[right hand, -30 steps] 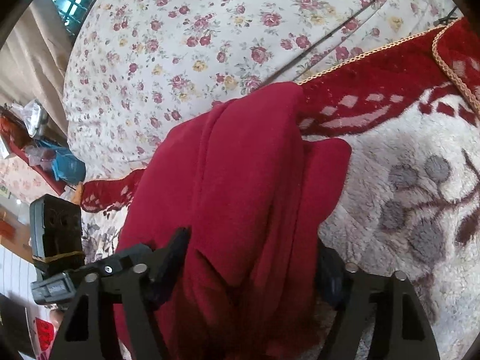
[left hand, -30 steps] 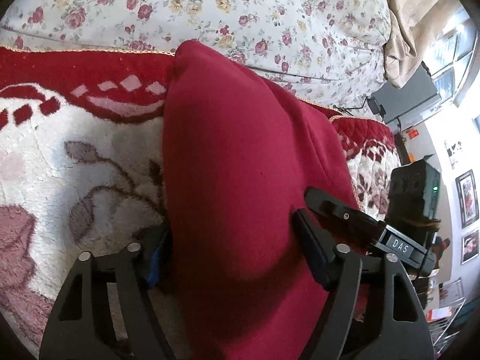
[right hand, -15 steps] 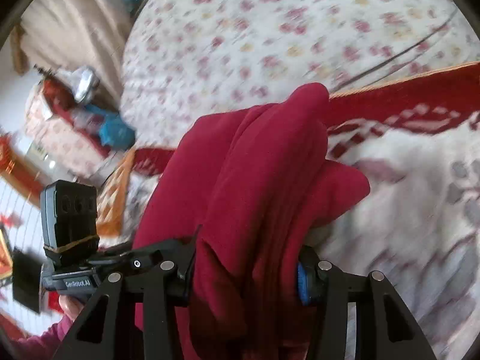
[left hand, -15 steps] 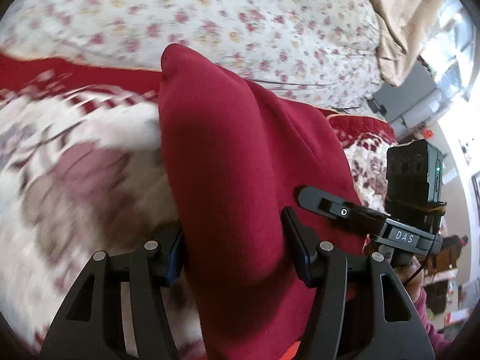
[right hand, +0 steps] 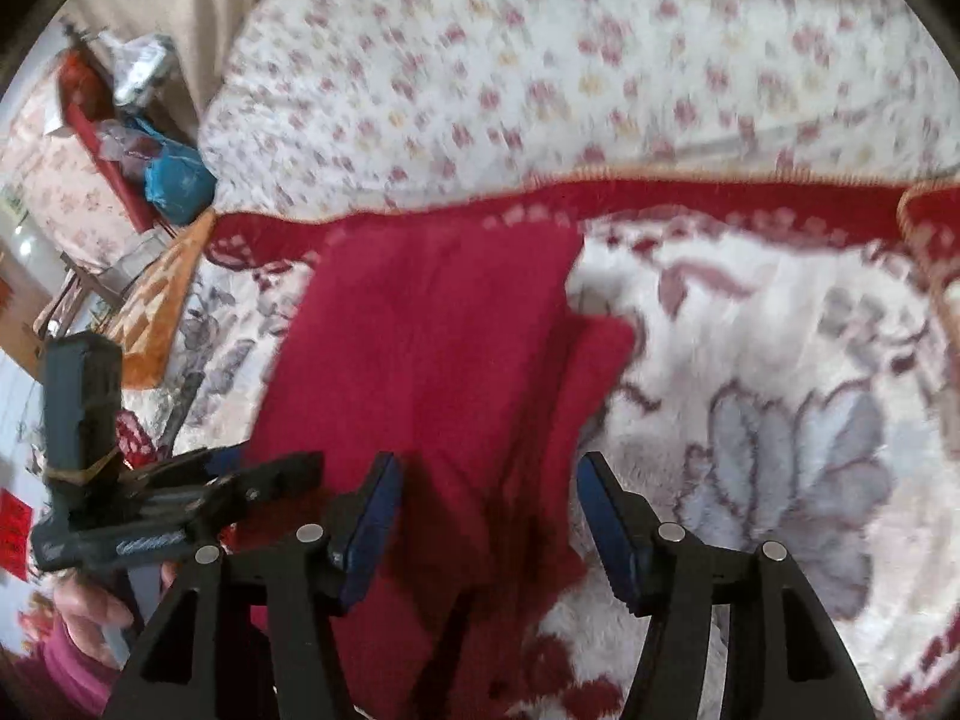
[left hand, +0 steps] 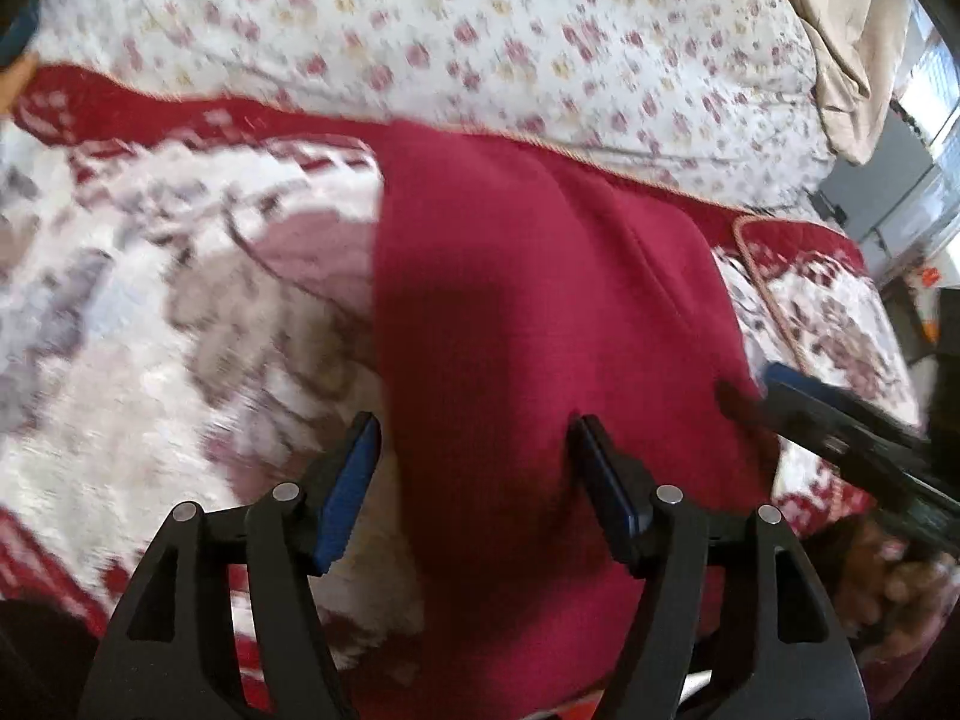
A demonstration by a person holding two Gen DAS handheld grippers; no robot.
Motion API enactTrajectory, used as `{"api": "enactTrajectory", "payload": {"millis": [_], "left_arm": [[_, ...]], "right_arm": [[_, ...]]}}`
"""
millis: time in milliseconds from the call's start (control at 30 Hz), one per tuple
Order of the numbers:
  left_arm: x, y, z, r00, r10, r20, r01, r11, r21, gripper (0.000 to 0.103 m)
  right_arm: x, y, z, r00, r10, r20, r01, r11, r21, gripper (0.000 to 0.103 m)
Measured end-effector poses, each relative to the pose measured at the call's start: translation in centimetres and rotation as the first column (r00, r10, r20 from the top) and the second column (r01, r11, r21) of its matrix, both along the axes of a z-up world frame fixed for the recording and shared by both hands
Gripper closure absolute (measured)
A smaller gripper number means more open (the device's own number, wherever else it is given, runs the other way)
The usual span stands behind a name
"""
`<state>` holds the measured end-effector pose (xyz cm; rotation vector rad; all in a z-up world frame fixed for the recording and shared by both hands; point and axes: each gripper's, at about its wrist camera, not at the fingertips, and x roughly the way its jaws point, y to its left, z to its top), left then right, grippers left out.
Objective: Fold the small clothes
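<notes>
A dark red garment [left hand: 540, 300] lies folded into a long strip on a white fleece blanket [left hand: 150, 330]. My left gripper [left hand: 480, 456] hovers over its near end, and its jaws are opening. The cloth runs between the blue pads [left hand: 354, 480], which stand off it. In the right wrist view the same garment [right hand: 432, 330] shows a second layer sticking out at its right edge. My right gripper [right hand: 489, 480] is also opening above the near end, pads clear of the cloth. Each view catches the other gripper at its side, held by a hand [right hand: 90, 600].
A floral quilt [left hand: 480, 30] bulges behind the blanket's red border [right hand: 720, 198]. A beige cloth [left hand: 840, 18] hangs at the far right. At the left of the right wrist view are an orange patterned cloth [right hand: 156, 312], a blue bag [right hand: 177, 180] and other clutter.
Half a second ago both grippers pinched the bunched red garment. Now the pads have spread off it, both grippers have drawn back, and the garment lies flatter on the blanket.
</notes>
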<state>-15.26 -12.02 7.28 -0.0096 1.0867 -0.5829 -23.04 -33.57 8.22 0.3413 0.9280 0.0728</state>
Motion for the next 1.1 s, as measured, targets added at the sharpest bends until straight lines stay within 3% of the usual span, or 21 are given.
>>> {"api": "enactTrajectory", "payload": {"millis": [133,267,400,500,833,1100], "left_arm": [[0.0,1.0,0.5,0.996,0.042,0.076,-0.044,0.999,0.022,0.036],[0.1,1.3,0.4,0.991,0.063,0.115,-0.067,0.997,0.031,0.036],[0.4,1.3,0.3,0.989,0.062,0.135,-0.066,0.998,0.022,0.035],[0.5,1.0,0.2,0.987,0.065,0.149,-0.070,0.997,0.023,0.034],[0.2,0.9,0.4,0.979,0.080,0.186,-0.090,0.995,0.046,0.034],[-1.0,0.3,1.0,0.971,0.078,0.227,-0.101,0.991,0.092,0.034]], "right_arm": [[-0.8,3.0,2.8,0.986,0.139,0.089,-0.131,0.987,-0.091,0.044],[-0.2,5.7,1.9,0.968,0.239,0.070,-0.223,0.957,-0.185,0.044],[1.1,5.5,-1.0,0.978,0.206,-0.013,-0.204,0.956,-0.211,0.047],[1.1,4.8,-2.2,0.981,0.192,-0.012,-0.190,0.955,-0.227,0.047],[-0.5,6.4,-0.7,0.984,0.176,0.015,-0.165,0.945,-0.284,0.047],[-1.3,6.5,-2.1,0.990,0.142,-0.002,-0.134,0.932,-0.338,0.047]]}}
